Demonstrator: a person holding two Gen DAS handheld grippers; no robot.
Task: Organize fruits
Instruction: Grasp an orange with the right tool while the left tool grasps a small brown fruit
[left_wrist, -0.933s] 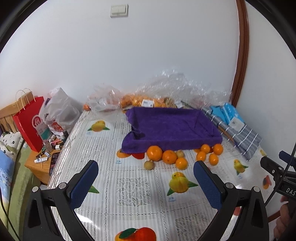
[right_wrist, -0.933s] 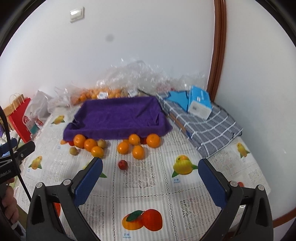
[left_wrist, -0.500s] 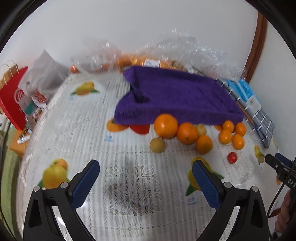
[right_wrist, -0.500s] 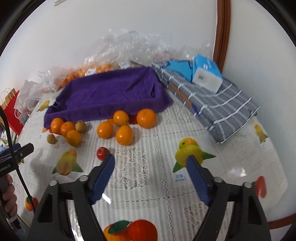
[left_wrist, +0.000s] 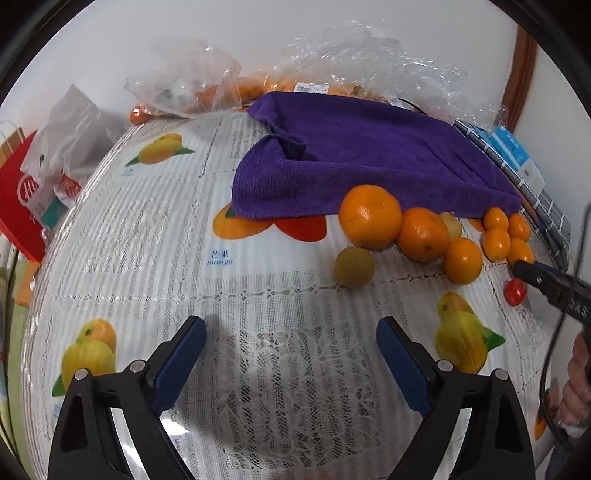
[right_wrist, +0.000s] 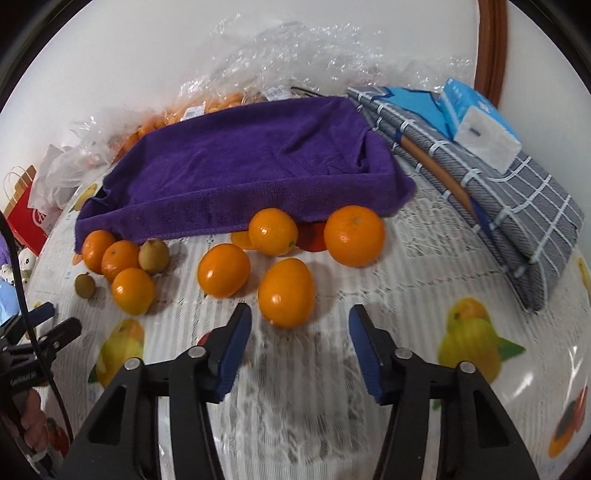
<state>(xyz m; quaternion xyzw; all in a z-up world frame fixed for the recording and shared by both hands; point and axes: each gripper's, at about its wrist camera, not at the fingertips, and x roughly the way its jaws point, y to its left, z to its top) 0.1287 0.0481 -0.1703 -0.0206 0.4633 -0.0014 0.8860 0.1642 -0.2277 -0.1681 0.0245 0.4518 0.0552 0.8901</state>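
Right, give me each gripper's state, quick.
Left gripper: open, jaws closing, nothing between them.
Right gripper: open, jaws closing, empty; oval orange fruit just ahead.

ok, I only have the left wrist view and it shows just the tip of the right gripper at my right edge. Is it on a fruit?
Observer: No. In the right wrist view the right gripper has nothing between its pads, and its jaws are closing on air.
Operator: What's nearest to it?
Observer: An oval orange lies just beyond the fingertips, not touching them.
Operator: And the small red fruit I see by the tip?
Observer: In the right wrist view it is mostly hidden behind one finger. It lies outside the jaws, not between them.
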